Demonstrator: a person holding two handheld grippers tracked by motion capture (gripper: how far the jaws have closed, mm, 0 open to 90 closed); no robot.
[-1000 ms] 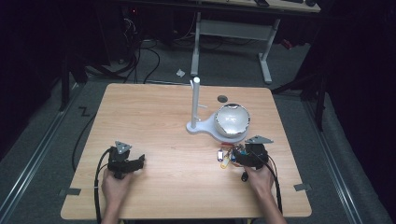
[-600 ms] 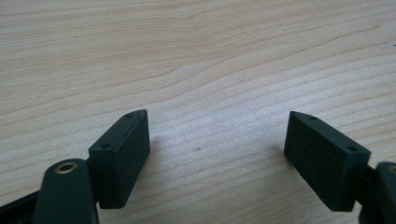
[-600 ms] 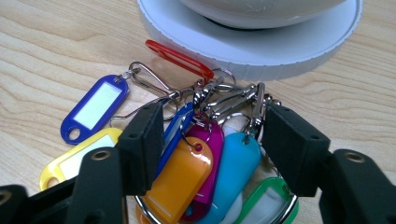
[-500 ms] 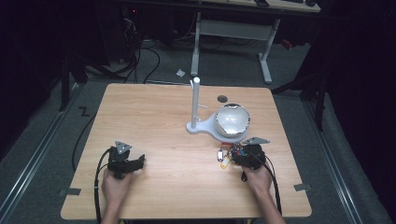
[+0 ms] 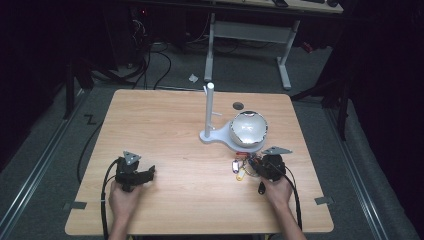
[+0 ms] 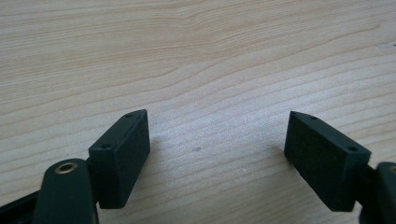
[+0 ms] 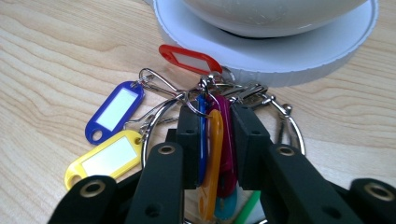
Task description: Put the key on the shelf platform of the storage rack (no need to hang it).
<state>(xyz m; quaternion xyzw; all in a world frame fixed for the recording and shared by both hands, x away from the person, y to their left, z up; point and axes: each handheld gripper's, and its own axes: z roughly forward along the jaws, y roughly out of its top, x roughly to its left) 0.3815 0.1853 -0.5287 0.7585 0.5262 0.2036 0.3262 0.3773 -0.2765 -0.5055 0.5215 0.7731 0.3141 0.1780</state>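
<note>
The right tool (image 7: pixel 212 140), jaws just closing, pinches blank-labelled key tags (image 7: pixel 215 154) beside the white stand's base (image 7: pixel 266 60), while the left tool (image 6: pixel 217 149) rests spread on open bench (image 6: pixel 196 56)

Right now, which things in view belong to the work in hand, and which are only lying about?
In the work:
- right gripper, its jaws just closed on the stacked key tags
- bunch of key tags on metal rings
- white stand with upright post, likely the target

Lying about:
- left gripper, jaws open over bare table
- bowl on the stand's round base
</note>
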